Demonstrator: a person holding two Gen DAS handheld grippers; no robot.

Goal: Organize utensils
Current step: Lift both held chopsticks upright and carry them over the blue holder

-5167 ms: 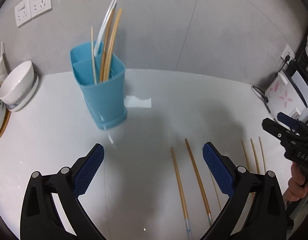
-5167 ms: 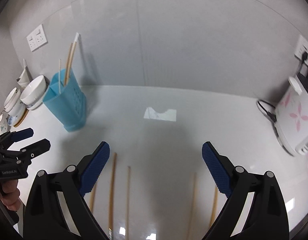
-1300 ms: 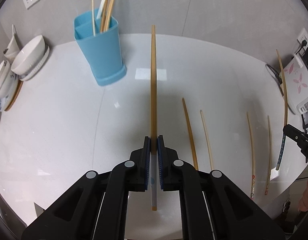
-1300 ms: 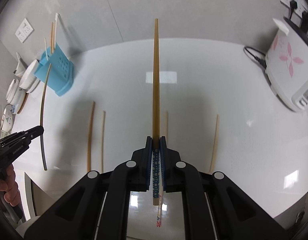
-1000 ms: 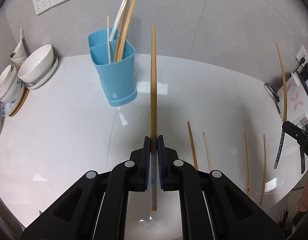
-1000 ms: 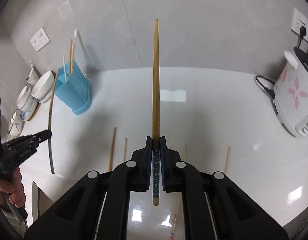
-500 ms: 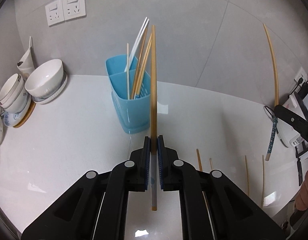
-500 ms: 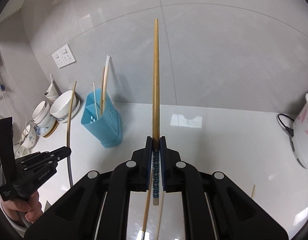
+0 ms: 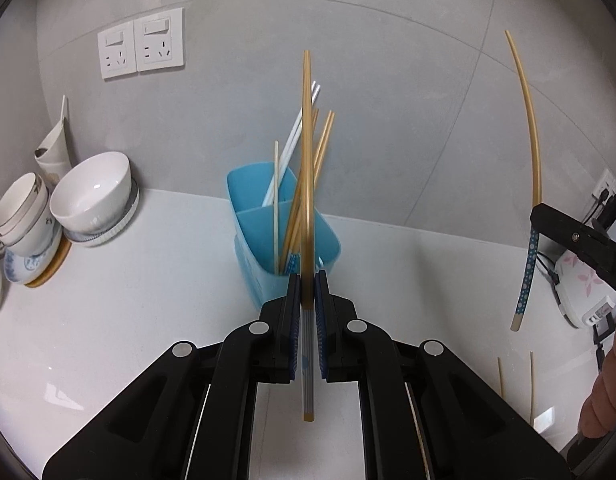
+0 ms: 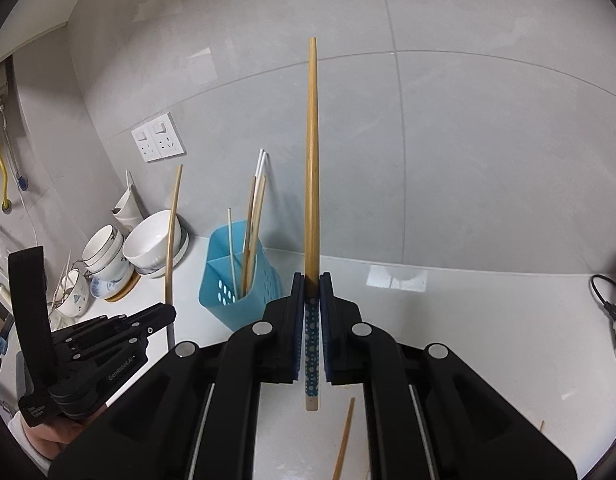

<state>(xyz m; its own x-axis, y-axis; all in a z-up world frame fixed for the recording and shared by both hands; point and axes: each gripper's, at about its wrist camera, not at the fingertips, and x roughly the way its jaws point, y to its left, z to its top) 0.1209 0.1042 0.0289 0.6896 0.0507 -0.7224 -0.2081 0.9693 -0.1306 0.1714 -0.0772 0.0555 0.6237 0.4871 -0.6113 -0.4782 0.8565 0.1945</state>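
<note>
My left gripper (image 9: 306, 292) is shut on a wooden chopstick with a grey ribbed end (image 9: 306, 168), held upright, just in front of the blue two-compartment utensil holder (image 9: 259, 220). The holder has several chopsticks in it and also shows in the right wrist view (image 10: 221, 276). My right gripper (image 10: 312, 292) is shut on a wooden chopstick with a blue dotted end (image 10: 312, 168), held upright to the right of the holder. In the left wrist view the right gripper (image 9: 542, 216) and its chopstick (image 9: 530, 132) show at the right. The left gripper (image 10: 169, 314) shows at the left of the right wrist view.
Stacked white bowls and cups (image 9: 87, 196) stand at the left on the white counter (image 9: 127, 300). Wall sockets (image 9: 141, 48) are on the grey tiled wall. A white flowered cooker (image 9: 588, 288) stands at the right. Loose chopsticks (image 9: 502, 376) lie on the counter near the front right.
Both grippers, first open over chopsticks lying on the counter, now each grip one. They have lifted and moved towards the blue holder, which now stands closer and more central.
</note>
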